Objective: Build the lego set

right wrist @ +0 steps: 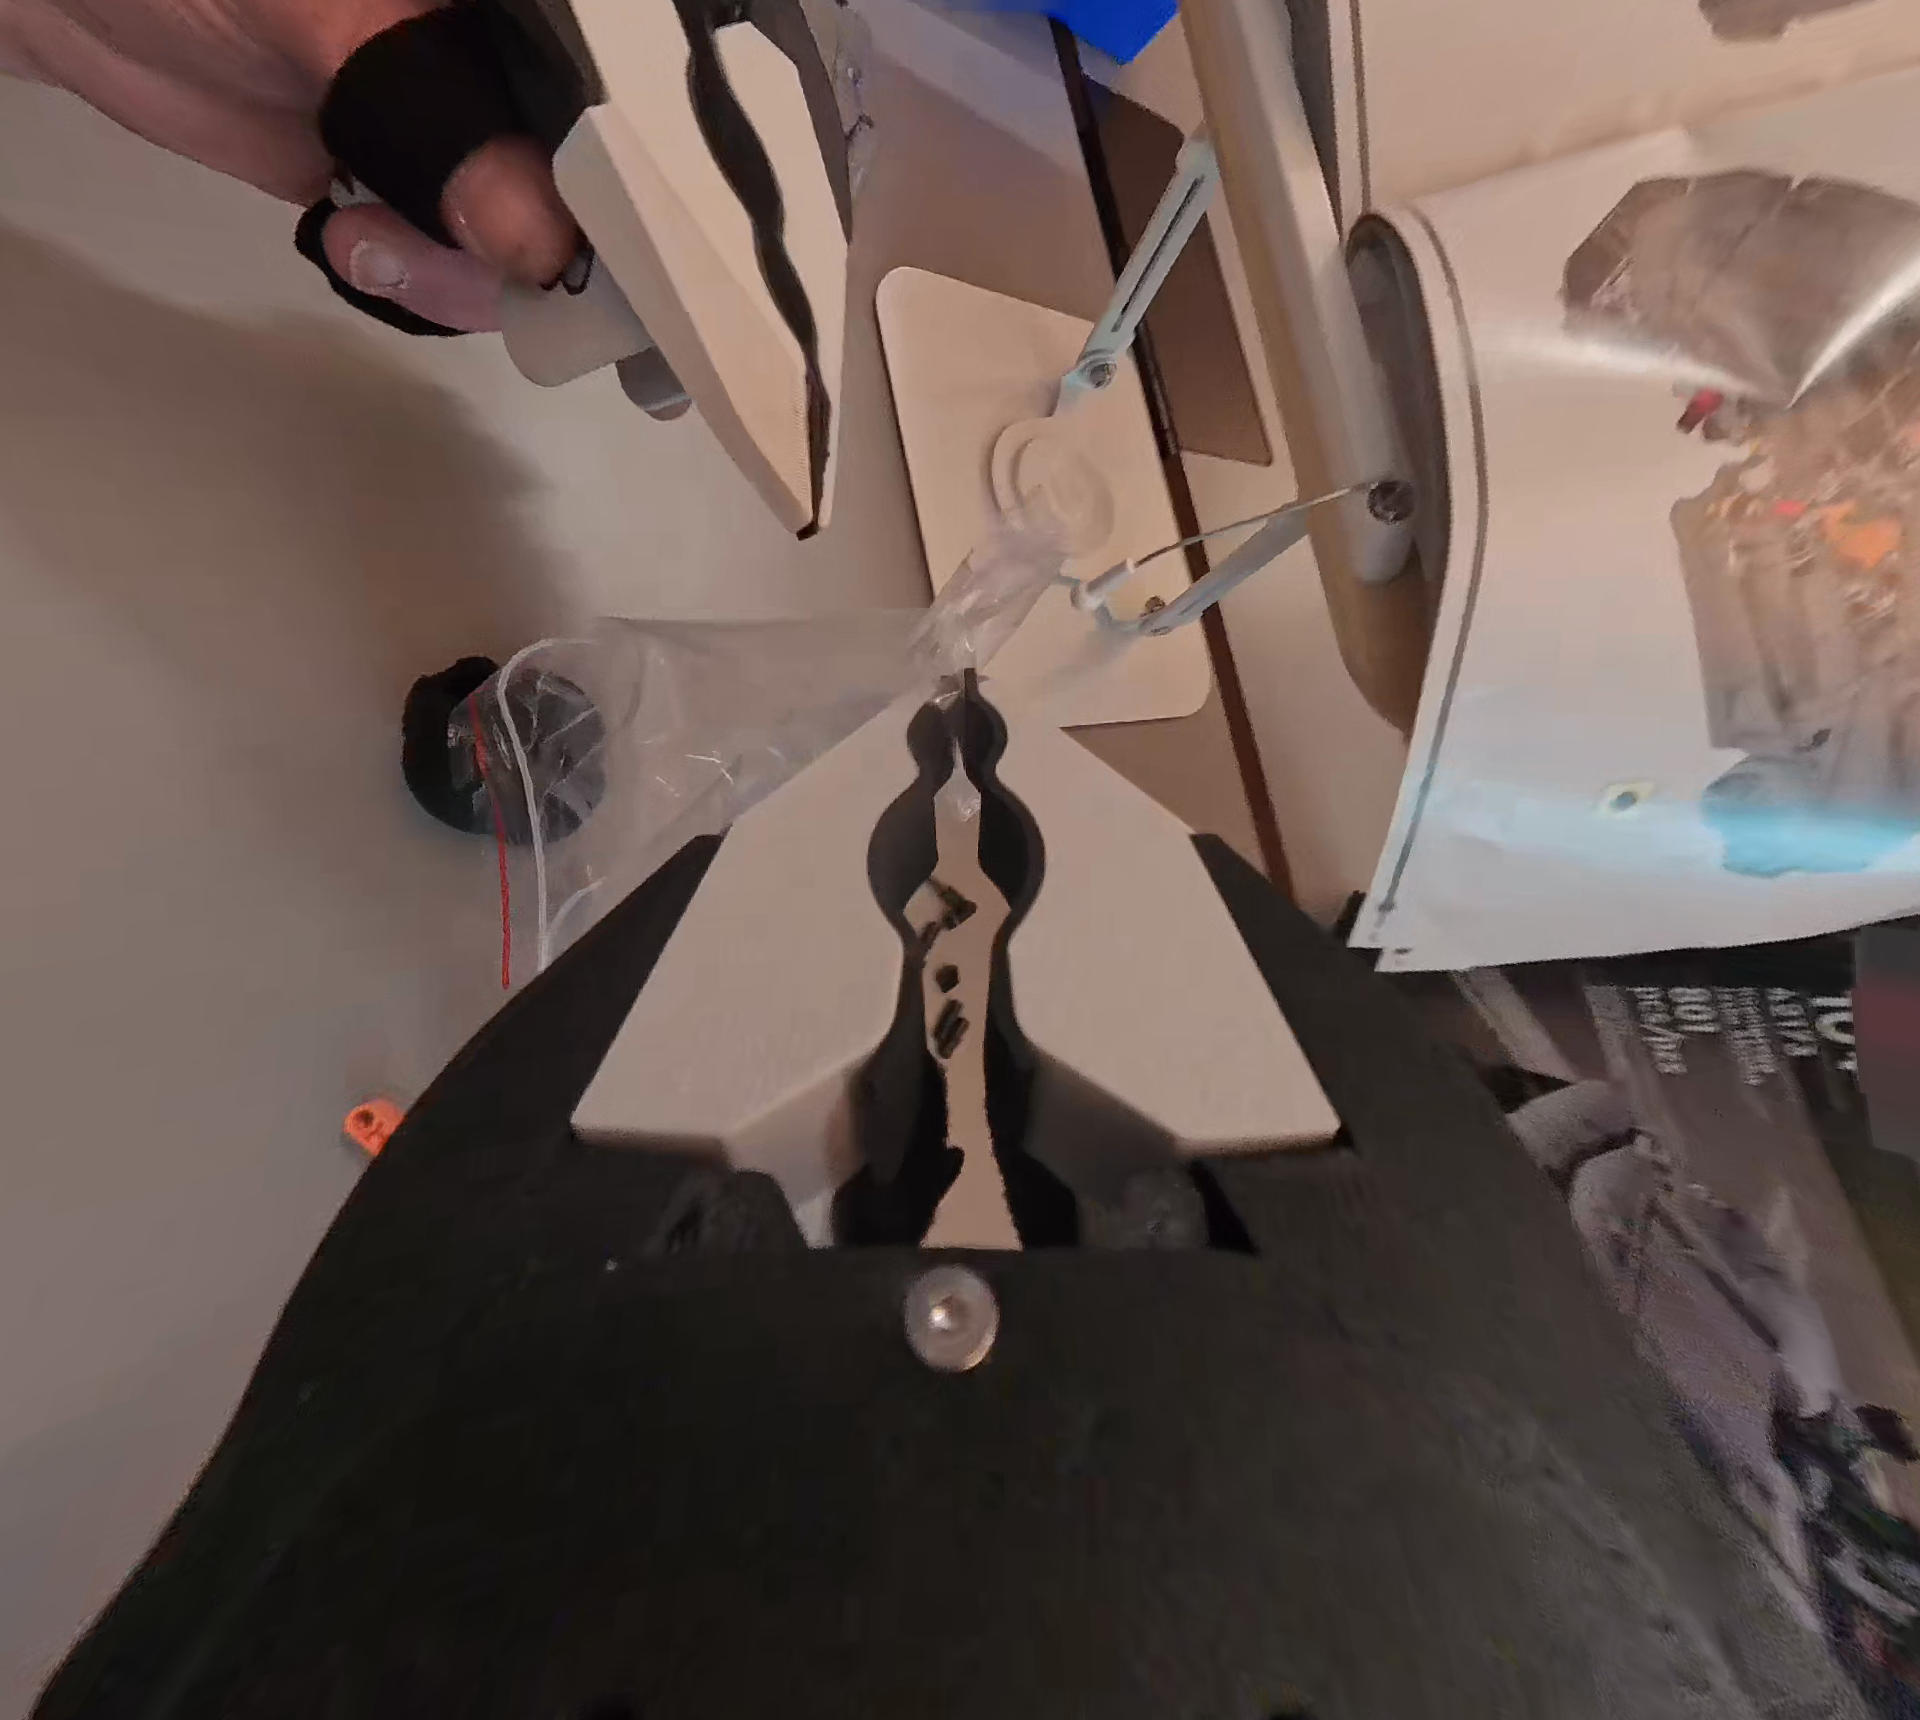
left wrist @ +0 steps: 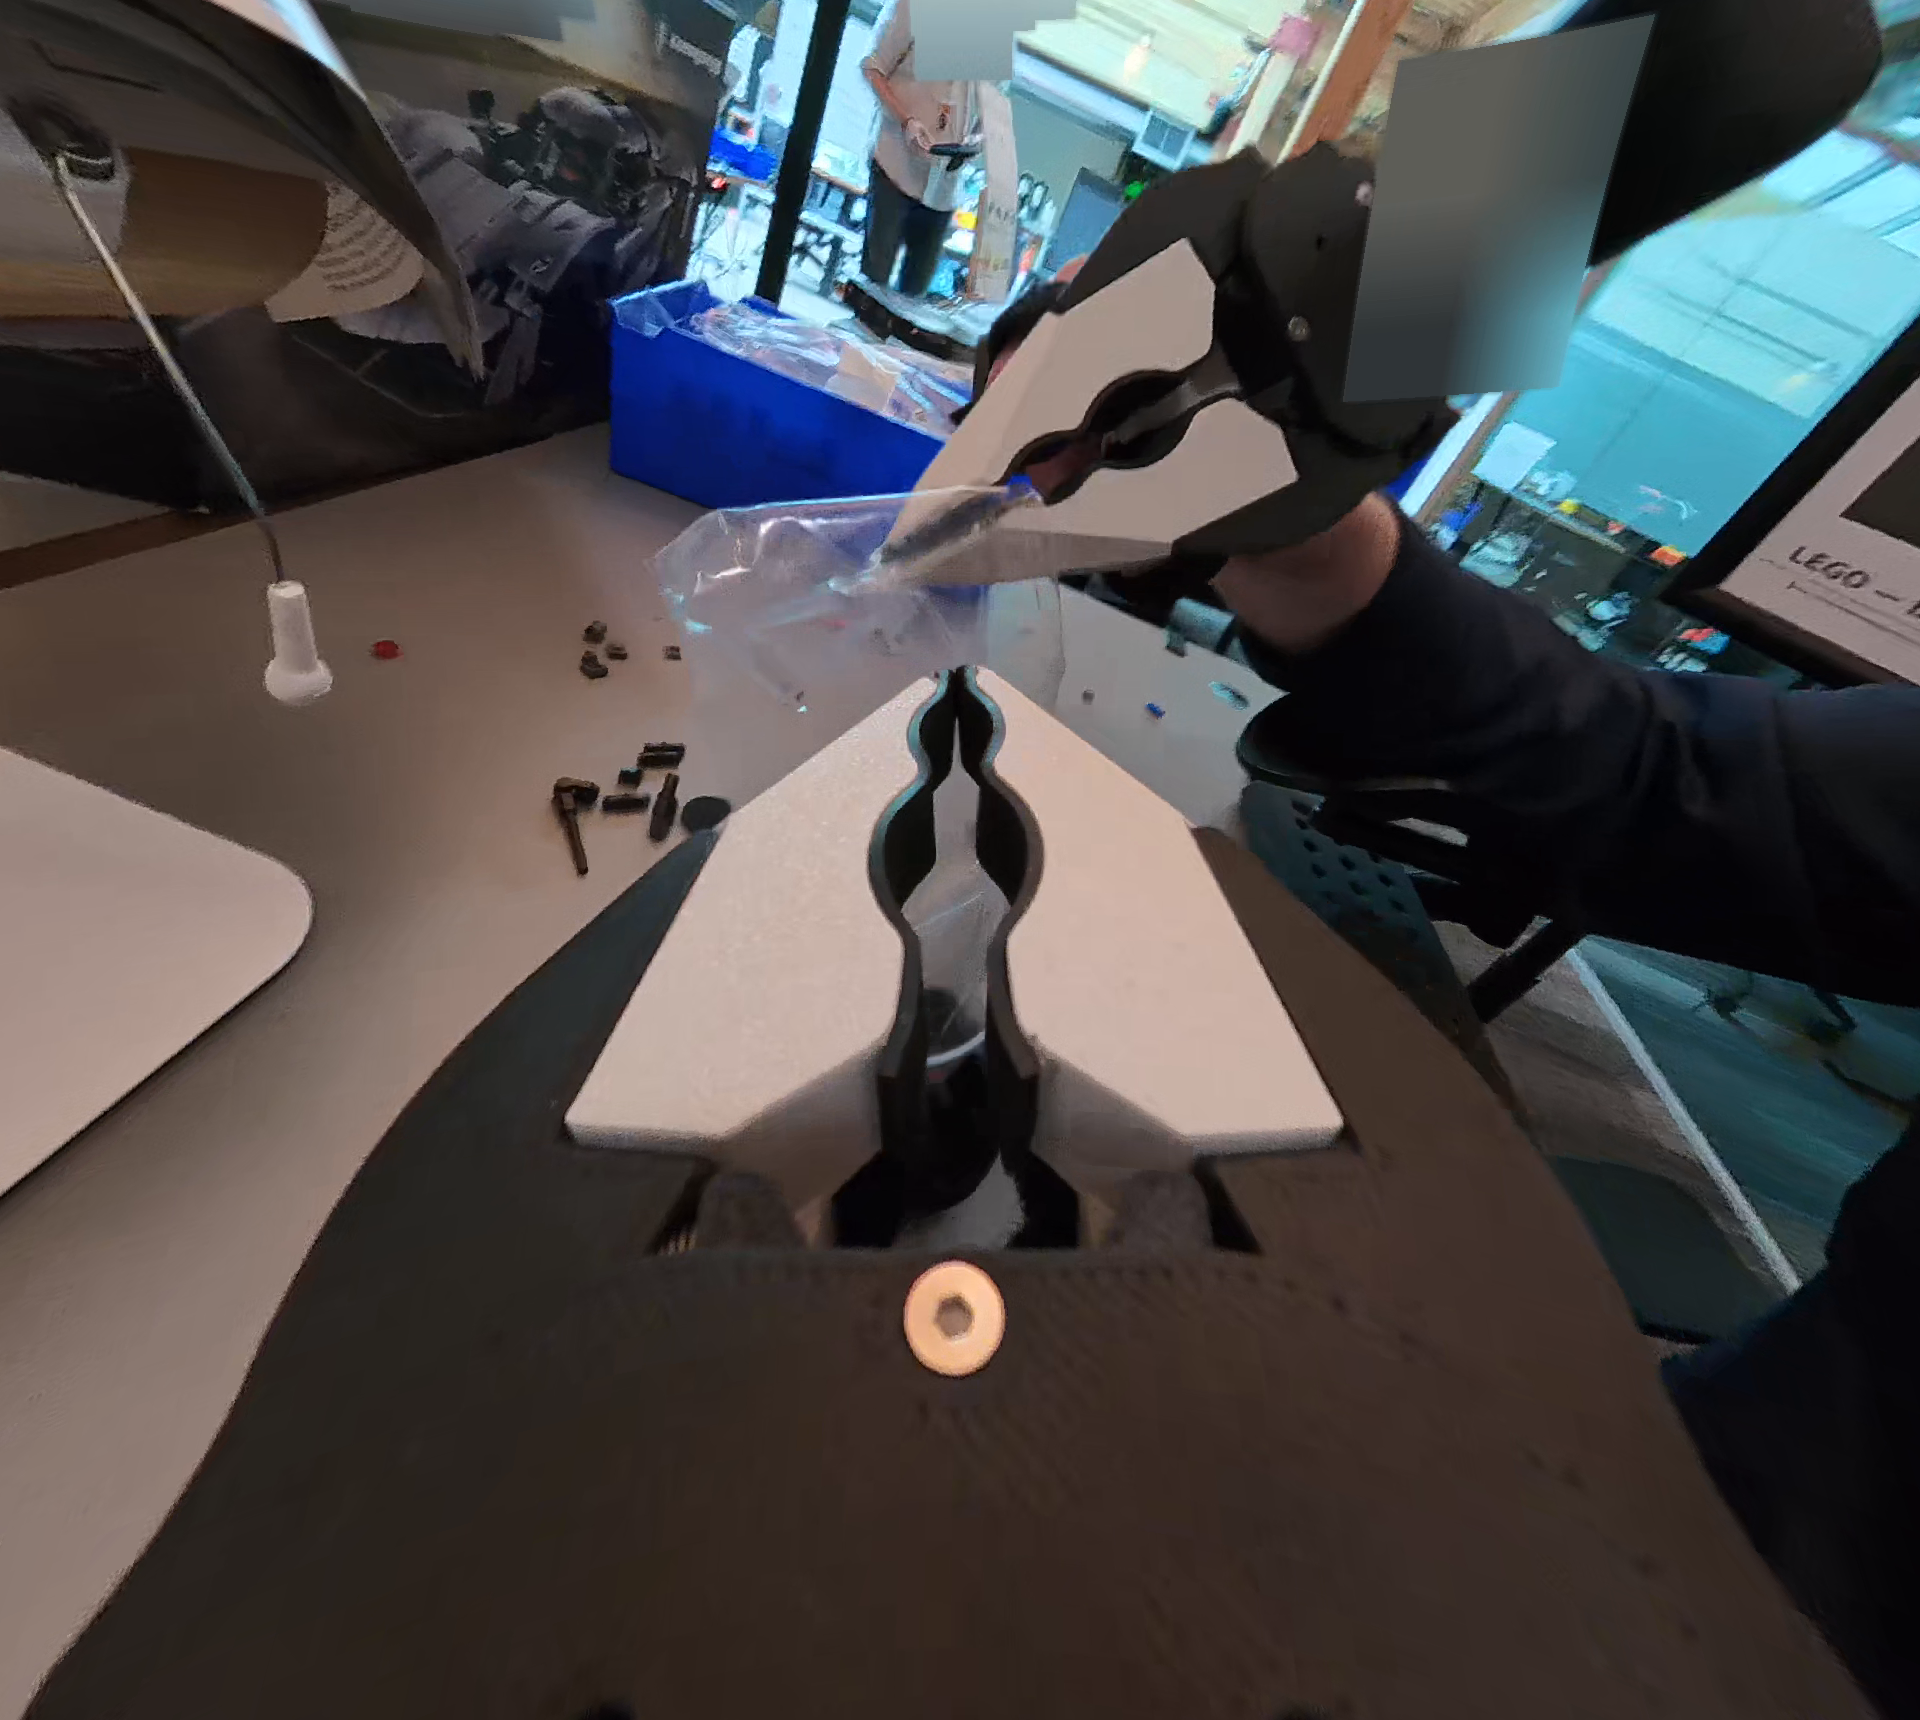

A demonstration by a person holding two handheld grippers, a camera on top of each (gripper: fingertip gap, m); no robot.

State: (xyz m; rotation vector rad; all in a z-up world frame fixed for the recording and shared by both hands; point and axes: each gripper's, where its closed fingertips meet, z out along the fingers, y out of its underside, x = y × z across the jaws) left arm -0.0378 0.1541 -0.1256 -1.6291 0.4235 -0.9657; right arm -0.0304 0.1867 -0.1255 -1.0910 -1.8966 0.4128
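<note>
The left gripper point(left wrist: 958, 683) was pinched closed on an edge of a clear plastic bag point(left wrist: 821, 590), its two pale fingers meeting at the tips with film caught between them. The right gripper point(right wrist: 961, 683), seen from its own camera, was likewise clamped on a twisted corner of the same bag point(right wrist: 727, 694) — so the bag hung stretched between the two, above the table point(left wrist: 436, 590).

In the left wrist view the right gripper point(left wrist: 940, 527) came in from the far right, held by a hand in a dark sleeve. In the right wrist view the bag sagged to the left, with dark round parts point(right wrist: 520, 756) showing through it and a thin red strip along one edge.

On the table to the left lay loose black lego pieces point(left wrist: 629, 792) and a small red piece point(left wrist: 385, 649). A blue bin point(left wrist: 748, 413) stood farther back, and a printed booklet point(right wrist: 1662, 579) was propped on a stand at the right.

The step looked like opening or emptying a parts bag — building had not begun. The next move probably called for pulling the grippers apart to tear the film, or tipping it so the pieces dropped onto the table without scattering.
</note>
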